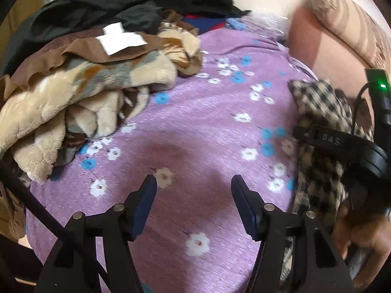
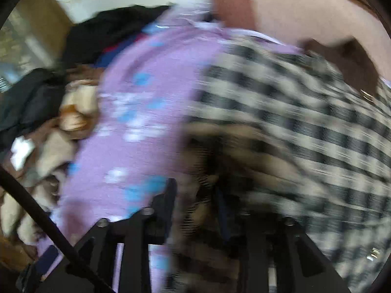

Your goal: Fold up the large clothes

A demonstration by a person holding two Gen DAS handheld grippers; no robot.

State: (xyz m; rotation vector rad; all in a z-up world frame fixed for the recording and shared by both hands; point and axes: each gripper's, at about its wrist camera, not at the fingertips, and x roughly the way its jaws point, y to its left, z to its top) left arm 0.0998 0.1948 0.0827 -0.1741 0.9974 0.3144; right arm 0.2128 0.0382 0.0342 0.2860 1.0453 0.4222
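Note:
A black-and-cream checked garment lies on the purple flowered bed sheet; it also shows at the right edge of the left wrist view. My right gripper is shut on a bunched fold of the checked garment, its view blurred by motion. The right gripper's body shows at the right of the left wrist view, over the garment. My left gripper is open and empty, hovering above bare sheet to the left of the garment.
A crumpled beige and brown plush blanket with a white label lies at the left. Black clothes are piled behind it. A pink headboard or cushion stands at the right, behind the garment.

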